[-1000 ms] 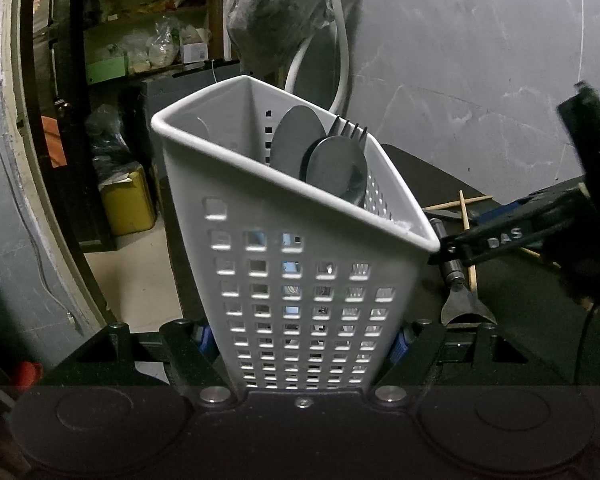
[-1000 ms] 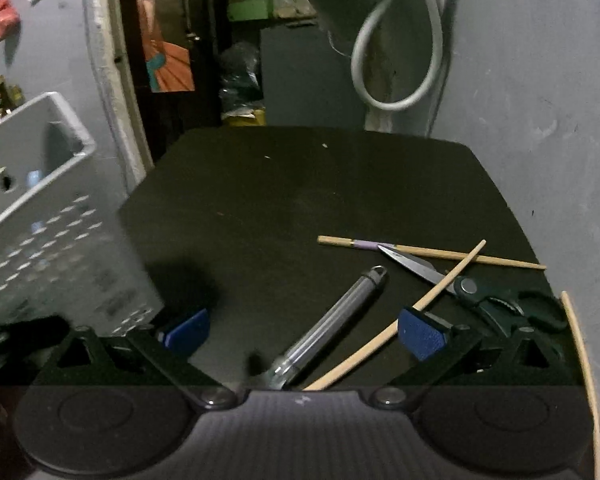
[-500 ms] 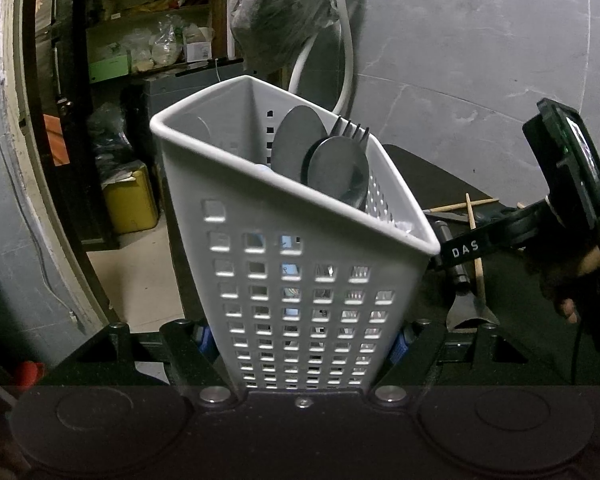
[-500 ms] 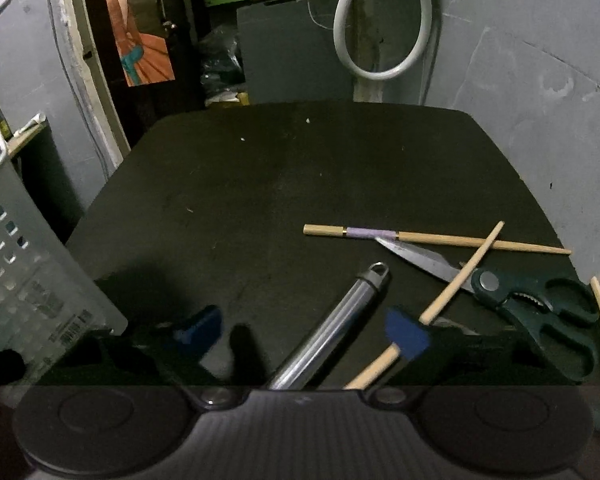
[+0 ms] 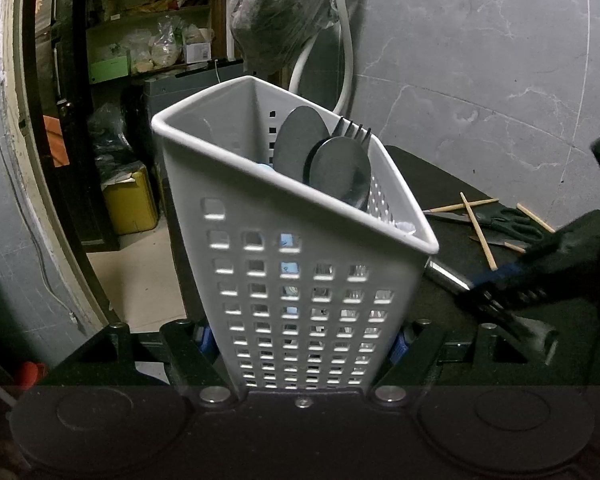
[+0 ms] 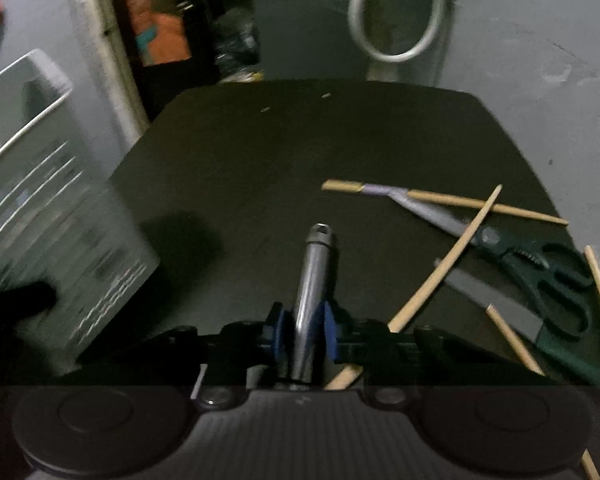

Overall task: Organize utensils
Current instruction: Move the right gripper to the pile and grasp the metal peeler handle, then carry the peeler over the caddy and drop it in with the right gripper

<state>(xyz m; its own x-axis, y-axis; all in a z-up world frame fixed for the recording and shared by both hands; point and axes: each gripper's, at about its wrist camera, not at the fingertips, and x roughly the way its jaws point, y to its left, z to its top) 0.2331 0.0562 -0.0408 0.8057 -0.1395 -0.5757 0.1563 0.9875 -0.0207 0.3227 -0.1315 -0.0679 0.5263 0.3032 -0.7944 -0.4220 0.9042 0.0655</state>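
The steel-handled utensil (image 6: 314, 280) sits pinched between my right gripper (image 6: 303, 334) pads, its handle pointing away over the dark surface (image 6: 300, 152); its head is hidden beneath the gripper. My left gripper (image 5: 302, 340) is clamped on the white slotted caddy (image 5: 300, 280), tilted at the left, with two dark spoons (image 5: 340, 172) and one fork (image 5: 354, 132) inside. The smooth round handle could twist or slide from the pads if I lift fast, or snag the caddy rim. To the right I count one pair of scissors (image 6: 540, 272) and at least four chopsticks (image 6: 444, 268), crossed.
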